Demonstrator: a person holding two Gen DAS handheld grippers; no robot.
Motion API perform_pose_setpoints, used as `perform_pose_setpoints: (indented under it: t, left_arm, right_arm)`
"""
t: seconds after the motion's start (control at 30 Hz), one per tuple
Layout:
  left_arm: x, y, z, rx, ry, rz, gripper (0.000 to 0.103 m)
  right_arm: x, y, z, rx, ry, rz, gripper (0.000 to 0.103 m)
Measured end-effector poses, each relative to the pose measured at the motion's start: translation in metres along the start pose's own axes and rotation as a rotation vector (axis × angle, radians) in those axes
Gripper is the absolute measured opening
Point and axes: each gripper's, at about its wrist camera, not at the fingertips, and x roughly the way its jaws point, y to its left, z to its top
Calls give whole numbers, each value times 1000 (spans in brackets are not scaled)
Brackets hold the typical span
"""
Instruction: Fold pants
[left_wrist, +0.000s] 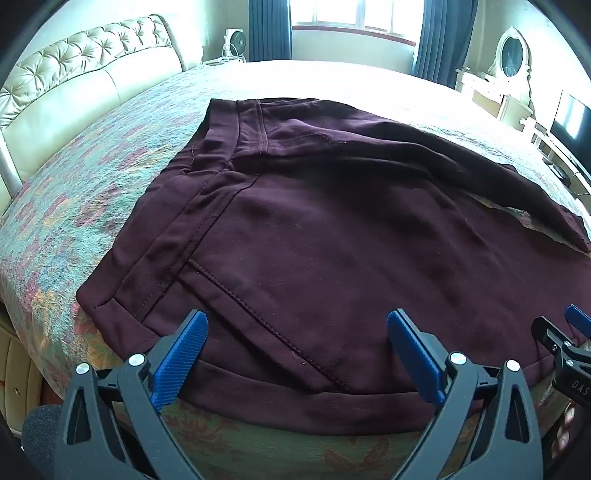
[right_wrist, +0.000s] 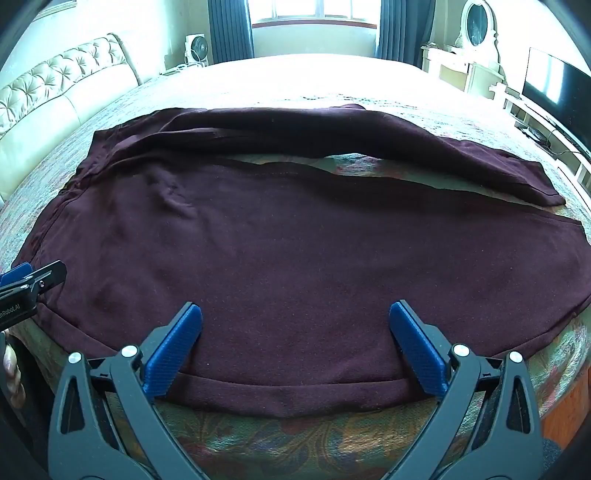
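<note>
Both blue-padded black grippers, left gripper (left_wrist: 297, 328) and right gripper (right_wrist: 295, 321), hang with jaws spread wide, empty, at the near side edge of the dark maroon cotton pants (right_wrist: 295, 251). Beyond, the pants lie flat on the floral bedspread (left_wrist: 66, 206), legs parted. Folding looks unstarted; next, I judge, pinch this edge and carry it over the far leg (right_wrist: 369, 136).

Bright window (left_wrist: 354, 16), blue curtains (left_wrist: 267, 29), tufted cream headboard (left_wrist: 85, 70).

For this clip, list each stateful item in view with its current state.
pants: spread flat on the bed, legs apart, unfolded
left hand-held gripper: open, over the near edge at the waistband end
right hand-held gripper: open, over the near leg's edge
curtains: drawn apart
television: off
</note>
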Motion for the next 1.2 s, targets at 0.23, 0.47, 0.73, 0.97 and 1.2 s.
perform_pose_setpoints:
  t: [0.23,0.47,0.73,0.97,1.2]
  left_arm:
    - [0,0,-1,0,1,0,97]
    - [0,0,-1,-1,1,0,97]
    - [0,0,0,-1,1,0,97]
    - [1,0,-1,1,3,-3,97]
    - [4,-4,-1,7,-10,1,97]
  right_arm:
    - [0,0,0,0,1,0,101]
    - [1,0,0,0,1,0,101]
    - [0,0,0,0,1,1,101]
    - [0,1,1,1,2,1,101]
    - [1,-1,-1,3,2,3,101]
